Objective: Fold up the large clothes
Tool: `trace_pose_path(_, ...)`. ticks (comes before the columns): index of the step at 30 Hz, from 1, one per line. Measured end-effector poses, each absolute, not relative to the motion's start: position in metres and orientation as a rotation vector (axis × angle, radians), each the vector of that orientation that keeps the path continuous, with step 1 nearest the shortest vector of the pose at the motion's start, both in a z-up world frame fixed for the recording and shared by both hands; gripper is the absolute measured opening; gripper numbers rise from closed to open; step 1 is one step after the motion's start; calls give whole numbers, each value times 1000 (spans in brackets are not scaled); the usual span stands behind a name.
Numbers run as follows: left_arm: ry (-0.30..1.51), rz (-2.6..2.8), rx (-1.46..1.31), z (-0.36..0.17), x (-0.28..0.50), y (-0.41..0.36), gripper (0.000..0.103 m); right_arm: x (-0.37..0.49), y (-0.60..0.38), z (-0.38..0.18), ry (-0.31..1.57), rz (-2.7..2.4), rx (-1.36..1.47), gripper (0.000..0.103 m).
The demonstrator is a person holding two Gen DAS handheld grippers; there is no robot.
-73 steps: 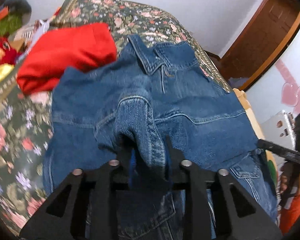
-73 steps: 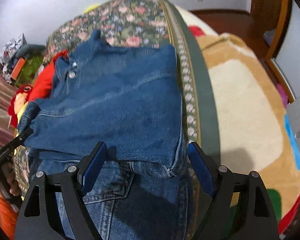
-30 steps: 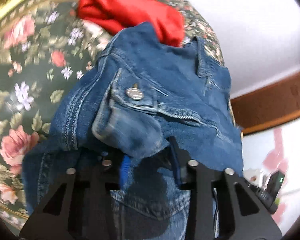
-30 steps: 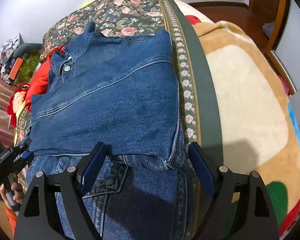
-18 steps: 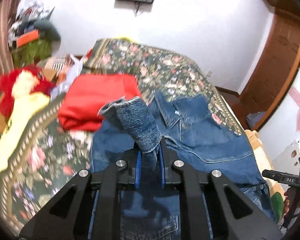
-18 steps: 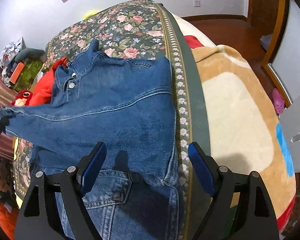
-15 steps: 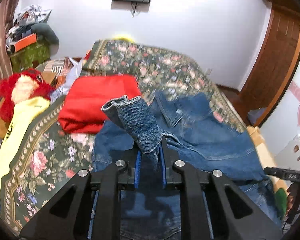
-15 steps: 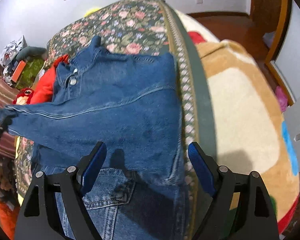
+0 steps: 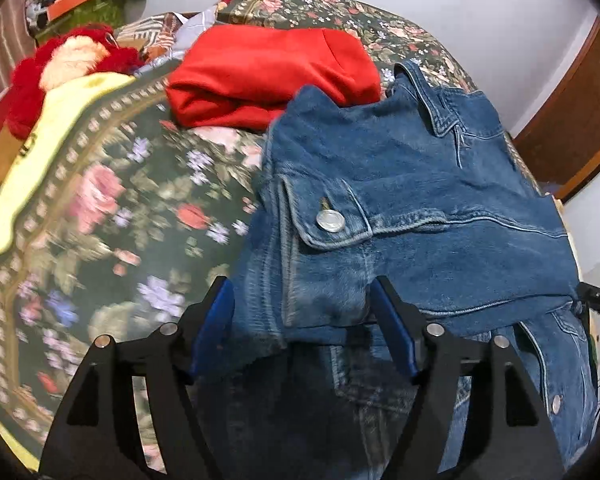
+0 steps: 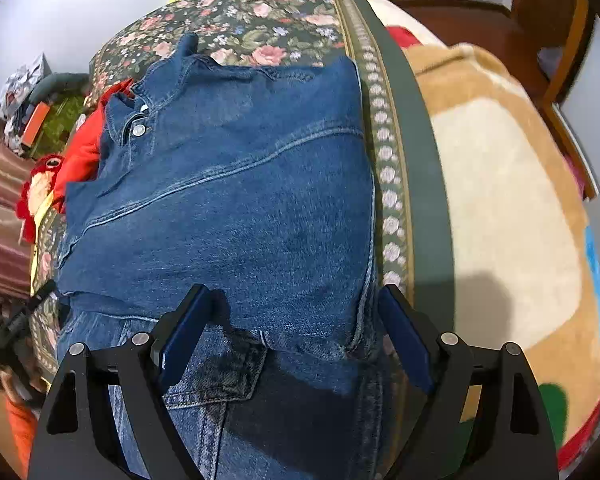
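Both sets of jaws gape wide, gripping nothing, over the denim jacket (image 9: 412,216) spread on the floral bed (image 9: 112,216), its length running near to far, collar far, left gripper (image 9: 302,332) nearer the folded-in cuff (image 9: 328,220), right gripper (image 10: 296,332) over the hem.

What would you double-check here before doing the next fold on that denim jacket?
1. Left claw empty and open: ok, its fingers stand wide apart over the sleeve cuff, gripping nothing.
2. Right claw empty and open: ok, spread wide above the denim jacket.
3. Sleeve folded inward: ok, the cuff lies on top of the jacket body.
4. Jacket lying flat on the floral bedspread: ok, though the collar sticks up a little.
5. Red folded garment clear of the jacket: not ok, the jacket's shoulder overlaps its edge.
6. Lower hem straight: cannot tell, the claws hide it.
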State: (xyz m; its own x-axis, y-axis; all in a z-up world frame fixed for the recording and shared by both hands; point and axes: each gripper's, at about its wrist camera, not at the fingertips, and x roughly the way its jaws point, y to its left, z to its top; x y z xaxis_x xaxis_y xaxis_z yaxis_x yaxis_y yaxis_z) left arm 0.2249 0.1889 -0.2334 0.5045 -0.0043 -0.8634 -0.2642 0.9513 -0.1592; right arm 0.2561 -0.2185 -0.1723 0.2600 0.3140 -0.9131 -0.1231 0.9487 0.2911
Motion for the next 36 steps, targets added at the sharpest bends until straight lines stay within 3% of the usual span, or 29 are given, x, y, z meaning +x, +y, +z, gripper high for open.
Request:
trace_pose_path(5, 977, 199, -209, -199, 230, 202, 71, 268, -225, -148, 1203, 291, 145, 83)
trace_pose_path(13, 974, 165, -305, -195, 281, 229, 72, 306, -235, -121, 1102, 258, 163, 83)
trace_pose_path(23, 1081, 72, -441, -244, 347, 237, 72, 379, -248, -194, 1254, 254, 383, 83)
trace_pose_path(30, 1146, 58, -514, -285, 377, 254, 69, 397, -238, -215, 1253, 296, 396, 52)
trace_pose_path(32, 1156, 47, -557, -292, 381, 256, 55, 397, -231, -219, 1261, 333, 410, 49)
trace_pose_path(34, 1160, 17, -590, -295, 384, 253, 35, 396, -226, -221, 1264, 340, 392, 38)
trace_pose_path(36, 1155, 34, -550, -290, 385, 246, 28, 395, -223, -220, 1272, 335, 380, 17)
